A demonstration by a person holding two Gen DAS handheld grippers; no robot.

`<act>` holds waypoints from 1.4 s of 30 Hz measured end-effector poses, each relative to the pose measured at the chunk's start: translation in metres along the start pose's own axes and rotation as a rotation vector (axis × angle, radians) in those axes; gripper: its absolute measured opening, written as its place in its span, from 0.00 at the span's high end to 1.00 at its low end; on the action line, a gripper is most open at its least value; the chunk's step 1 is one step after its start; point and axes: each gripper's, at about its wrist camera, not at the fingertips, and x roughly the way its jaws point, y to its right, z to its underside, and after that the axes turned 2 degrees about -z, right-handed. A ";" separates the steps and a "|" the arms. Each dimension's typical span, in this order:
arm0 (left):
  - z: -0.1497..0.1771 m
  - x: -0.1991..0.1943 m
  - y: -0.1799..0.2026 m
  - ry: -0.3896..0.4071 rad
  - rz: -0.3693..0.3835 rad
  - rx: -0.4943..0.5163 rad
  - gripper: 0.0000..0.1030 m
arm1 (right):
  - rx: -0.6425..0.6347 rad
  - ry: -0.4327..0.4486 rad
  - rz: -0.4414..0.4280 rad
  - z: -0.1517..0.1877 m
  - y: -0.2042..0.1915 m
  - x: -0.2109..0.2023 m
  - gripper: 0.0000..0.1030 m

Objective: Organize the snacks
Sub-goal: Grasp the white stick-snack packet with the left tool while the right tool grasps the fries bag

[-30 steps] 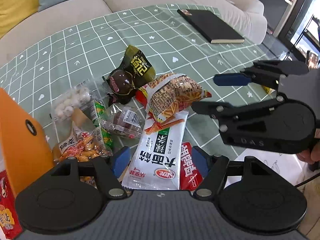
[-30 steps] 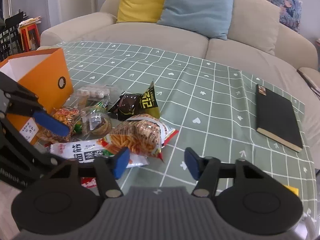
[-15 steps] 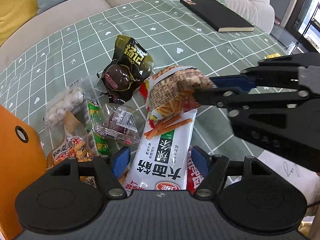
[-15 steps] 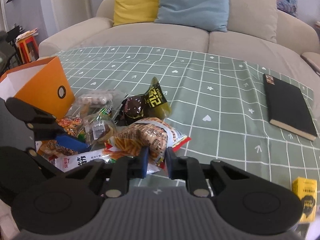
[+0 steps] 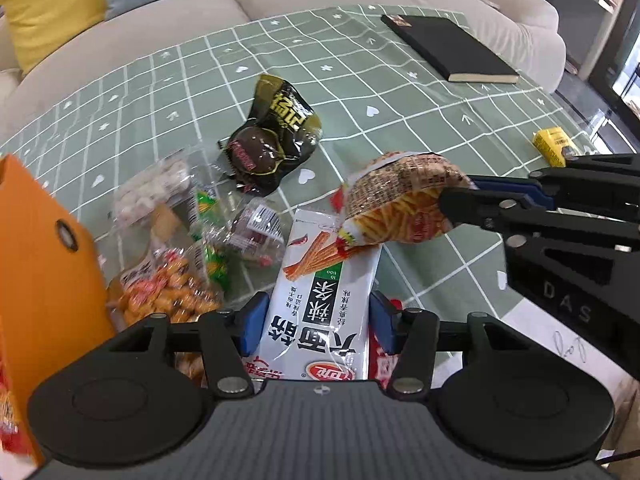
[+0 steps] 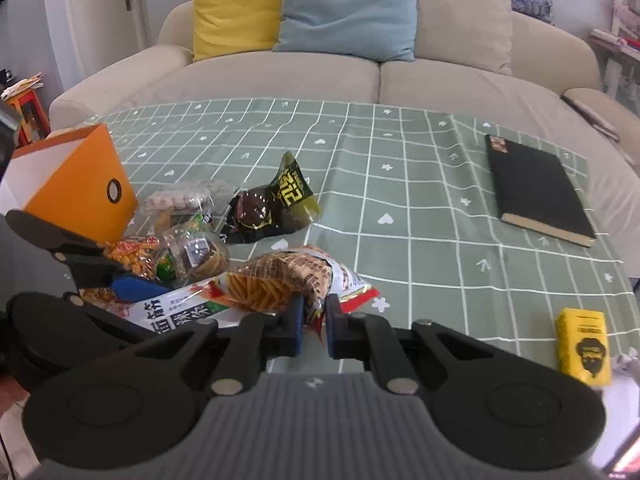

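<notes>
Right gripper [image 6: 311, 326] is clamped narrow on one corner of the stick-snack bag [image 6: 280, 280]; the bag is seen lifted at that end in the left wrist view [image 5: 400, 208], its other end resting on the white noodle-snack pack [image 5: 324, 312]. Left gripper [image 5: 316, 326] fingers are spread wide on either side of that white pack; nothing is gripped.

Count on the bench [image 6: 400, 208]:
- 1 stick-snack bag, held
- 1 white noodle-snack pack
- 1 black-and-gold packet [image 5: 276, 136], apart from the pile, toward the sofa [image 6: 360, 80]
- 1 clear bag of pale round pieces [image 5: 154, 192]
- 1 clear wrapped dark cake [image 5: 256, 232]
- 1 green-striped pack [image 5: 208, 236]
- 1 orange-red snack bag [image 5: 164, 296]
- 1 red pack [image 5: 382, 360], mostly hidden under the white pack
- 1 orange box [image 6: 80, 192], upright at the left edge, touching the pile
- 1 black notebook [image 6: 536, 192], well apart on the right
- 1 yellow carton [image 6: 584, 344], near the front right edge

Pile is packed tight between the orange box and the held bag. Open green cloth is seen between pile and notebook, and toward the sofa side.
</notes>
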 end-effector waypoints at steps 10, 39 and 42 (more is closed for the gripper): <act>0.033 -0.038 0.005 0.051 -0.046 -0.031 0.41 | 0.013 0.050 0.057 0.006 -0.024 -0.054 0.98; 0.077 -0.204 -0.084 0.304 -0.085 -0.345 0.80 | -0.045 0.240 -0.047 -0.029 -0.078 -0.149 0.99; 0.082 -0.204 -0.090 0.282 -0.071 -0.335 0.79 | -0.034 0.218 -0.077 -0.033 -0.088 -0.139 0.99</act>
